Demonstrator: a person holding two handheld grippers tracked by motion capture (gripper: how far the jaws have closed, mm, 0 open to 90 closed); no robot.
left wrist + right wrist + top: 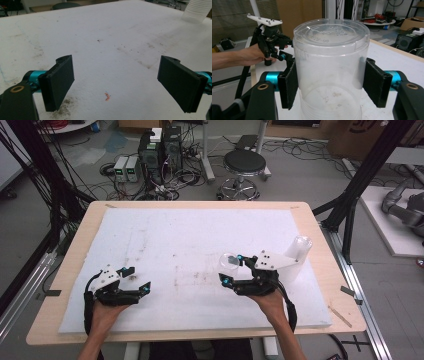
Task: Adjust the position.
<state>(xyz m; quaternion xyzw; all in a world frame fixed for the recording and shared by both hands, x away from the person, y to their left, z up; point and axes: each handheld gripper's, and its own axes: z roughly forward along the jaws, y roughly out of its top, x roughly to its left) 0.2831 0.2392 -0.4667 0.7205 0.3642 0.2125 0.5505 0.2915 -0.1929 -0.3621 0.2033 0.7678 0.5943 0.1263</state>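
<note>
While the right gripper (329,82) pinches a clear plastic cup (330,67) between its jaws, held on its side over the white foam board (175,250), the left gripper (116,82) waits with jaws spread near the board's left front. The pick looks done. Placing the cup remains, perhaps near the stack of cups (296,257) at the right.

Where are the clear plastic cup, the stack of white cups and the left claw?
clear plastic cup (329,72), right gripper view, its side wall.
stack of white cups (296,262), high view, its side.
left claw (137,279), high view, midway between fingertips.
</note>
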